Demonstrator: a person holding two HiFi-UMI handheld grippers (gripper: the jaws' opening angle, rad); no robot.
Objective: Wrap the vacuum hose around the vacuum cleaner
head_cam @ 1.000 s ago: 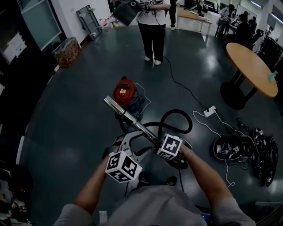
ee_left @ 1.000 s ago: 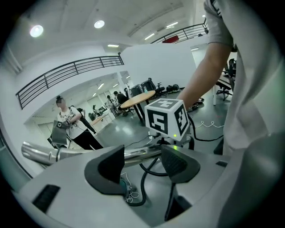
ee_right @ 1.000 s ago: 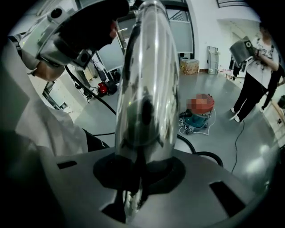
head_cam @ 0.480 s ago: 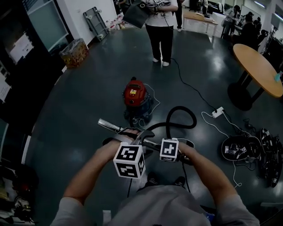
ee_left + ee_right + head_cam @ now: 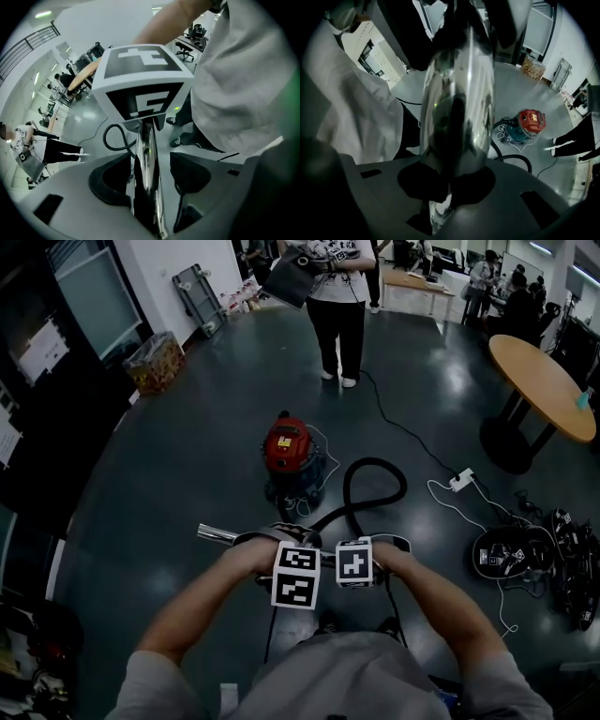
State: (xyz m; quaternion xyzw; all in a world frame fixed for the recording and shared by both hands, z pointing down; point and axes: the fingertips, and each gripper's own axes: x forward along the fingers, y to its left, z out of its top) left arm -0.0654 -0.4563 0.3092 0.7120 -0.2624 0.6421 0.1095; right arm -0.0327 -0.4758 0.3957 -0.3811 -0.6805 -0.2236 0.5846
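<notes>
Left gripper: jaws wide apart, chrome wand running between them, lying against one jaw, clear gap at other; not clamped.
Right gripper: jaws narrow, closed on same wand, just beside left gripper.
Wand roughly level, free end sticking out past left gripper.
Black vacuum hose: loops on floor just beyond right gripper.
Red-topped vacuum cleaner: on floor beyond both grippers, well apart; hose not wrapped round it.

Your red-lidded, teal-bodied canister vacuum cleaner stands upright ahead of you. Black flexible hose lies in one open loop beside it, unwrapped. Chrome wand tube held level, close to you.
</notes>
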